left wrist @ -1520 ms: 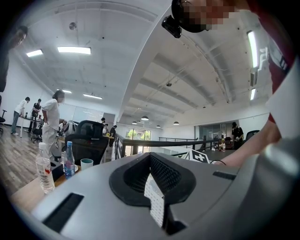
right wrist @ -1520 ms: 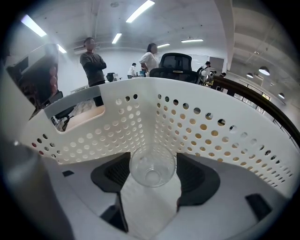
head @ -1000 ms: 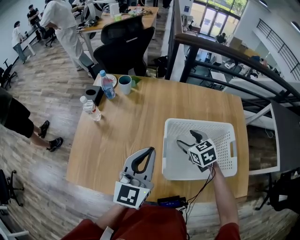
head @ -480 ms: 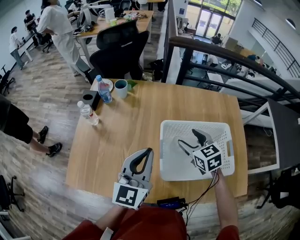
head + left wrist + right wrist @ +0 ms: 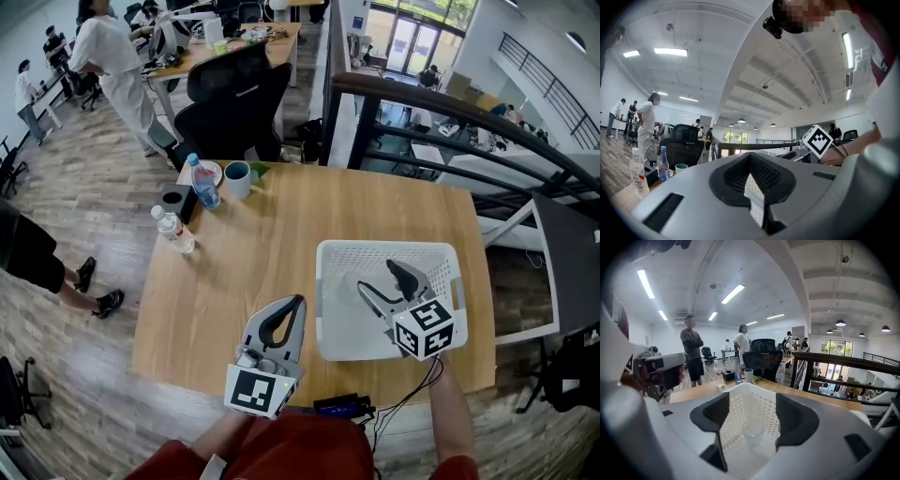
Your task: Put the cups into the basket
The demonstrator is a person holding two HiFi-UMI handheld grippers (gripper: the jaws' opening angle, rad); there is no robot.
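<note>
A white perforated basket (image 5: pixel 337 258) sits on the right half of the wooden table (image 5: pixel 272 253). Inside it stands a clear plastic cup (image 5: pixel 752 431), upright on the basket floor. My right gripper (image 5: pixel 382 281) hovers over the basket, open and holding nothing; in the right gripper view (image 5: pixel 750 414) the cup shows between the jaws but apart from them. A teal mug (image 5: pixel 237 178) stands at the table's far left corner. My left gripper (image 5: pixel 300 304) hangs above the near table edge, left of the basket, shut and empty; in the left gripper view (image 5: pixel 751 157) the mug (image 5: pixel 680 167) is far off.
Beside the mug are a blue-labelled water bottle (image 5: pixel 202 183), a clear bottle (image 5: pixel 173 230) and a black box (image 5: pixel 175 200). A black office chair (image 5: pixel 239 94) stands behind the table, and a dark railing (image 5: pixel 441 112) runs along the right. People stand at the far left.
My right gripper has drawn back toward the near side of the basket, still open. The left gripper has stayed where it was.
</note>
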